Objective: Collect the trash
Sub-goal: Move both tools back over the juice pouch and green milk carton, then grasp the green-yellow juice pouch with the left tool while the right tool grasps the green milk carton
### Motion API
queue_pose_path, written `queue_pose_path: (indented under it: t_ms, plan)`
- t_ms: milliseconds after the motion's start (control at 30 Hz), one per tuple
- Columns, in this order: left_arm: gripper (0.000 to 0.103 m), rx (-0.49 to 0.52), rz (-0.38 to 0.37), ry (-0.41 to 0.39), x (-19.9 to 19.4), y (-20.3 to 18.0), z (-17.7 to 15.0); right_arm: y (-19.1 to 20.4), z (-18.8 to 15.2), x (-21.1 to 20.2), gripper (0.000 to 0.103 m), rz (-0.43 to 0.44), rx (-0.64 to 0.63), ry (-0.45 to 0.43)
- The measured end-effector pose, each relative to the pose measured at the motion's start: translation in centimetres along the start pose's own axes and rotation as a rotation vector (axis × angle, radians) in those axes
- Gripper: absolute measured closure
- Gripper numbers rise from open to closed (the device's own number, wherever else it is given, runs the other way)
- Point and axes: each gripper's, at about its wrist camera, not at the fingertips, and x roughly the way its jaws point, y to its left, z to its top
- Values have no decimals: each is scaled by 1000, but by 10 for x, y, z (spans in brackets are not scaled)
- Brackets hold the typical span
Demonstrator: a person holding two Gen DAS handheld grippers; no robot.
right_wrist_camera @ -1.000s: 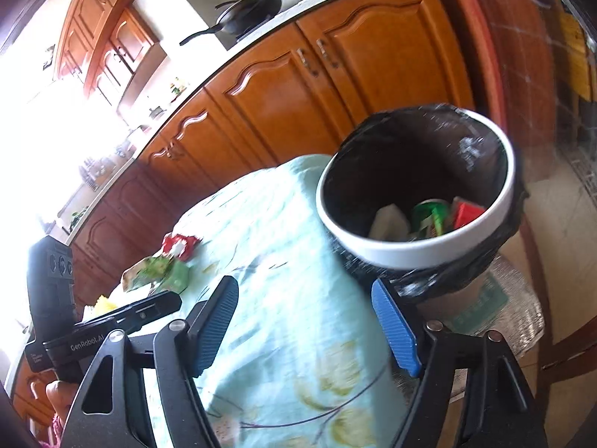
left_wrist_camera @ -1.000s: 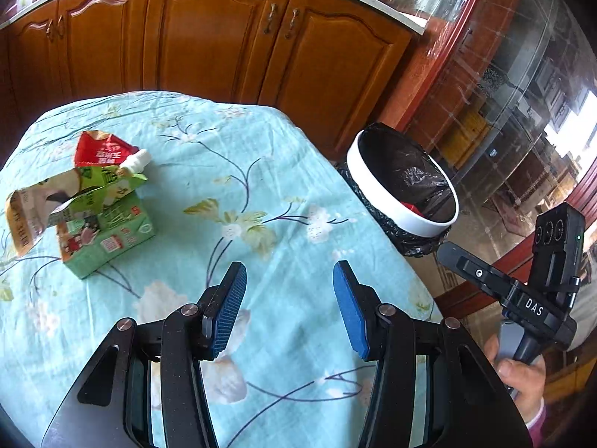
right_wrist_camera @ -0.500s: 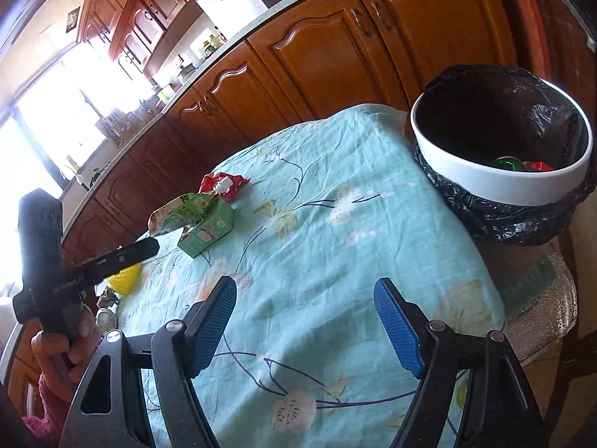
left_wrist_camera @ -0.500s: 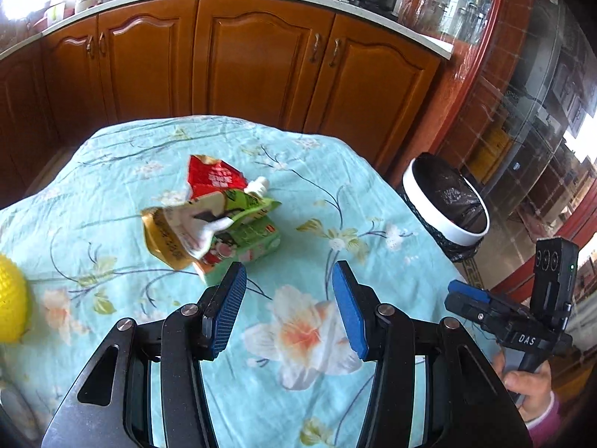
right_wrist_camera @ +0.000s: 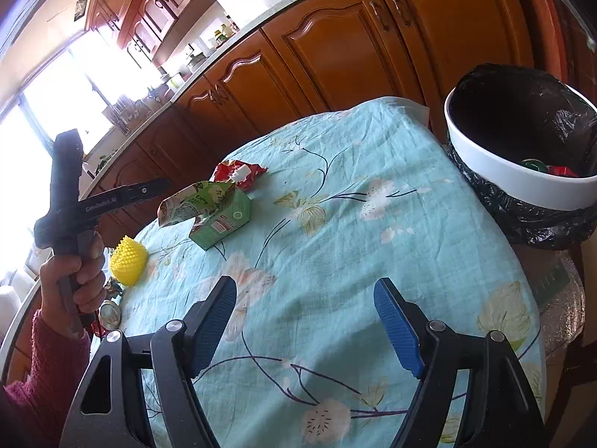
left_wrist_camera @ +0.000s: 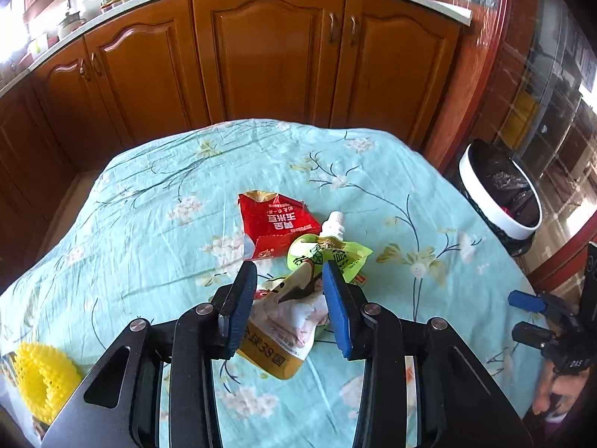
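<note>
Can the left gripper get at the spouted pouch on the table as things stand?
Probably yes. The left gripper has just been closing, and the spouted pouch lies between its fingers on top of the pile; whether they touch it yet is unclear. Nothing covers it; the red wrapper lies beyond.

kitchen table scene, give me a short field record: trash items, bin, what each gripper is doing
trash: red torn snack wrapper; crumpled spouted drink pouch over green carton
bin: white-rimmed bin with black liner, beside table, some trash inside
left gripper: jaws have just been closing, astride the pouch, not yet pressing
right gripper: open, empty, over floral tablecloth
other: yellow spiky ball
</note>
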Motion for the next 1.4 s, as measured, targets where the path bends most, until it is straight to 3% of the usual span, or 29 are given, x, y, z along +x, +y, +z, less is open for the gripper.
queue_pose_path:
  t_ms: [133,267,433,533,667,767,933,1100,1200,1300,1400]
  plan:
    - [75,69,-11,54,13,-13,-2,-1,2,2,25,-4,2,7]
    - [93,132,-11,79,18,-30,-13,-2,5,4,25,-10,1,9]
    - [96,133,1,42,9,-33,-27,4,10,12,26,-4,-13,18]
    - [98,80,-3,13,-6,-23,-38,16,13,17,28,10,-44,18]
    - [99,-41,-33,-25,-29,2,-55,32,21,31,41,32,-87,29]
    - [99,-143,-48,-57,-45,23,-73,45,32,48,44,56,-107,51]
    - [99,-351,-51,-88,-62,66,-110,78,46,77,43,103,-156,82]
    - [99,-493,-21,-117,-74,95,-142,119,42,114,42,106,-186,119]
    - [99,-532,-16,-126,-79,103,-154,139,39,137,42,68,-173,137]
    - [99,-542,-18,-125,-80,103,-161,152,40,156,29,11,-130,122]
    - [99,-539,-30,-119,-79,99,-165,158,45,172,27,-34,-78,112]
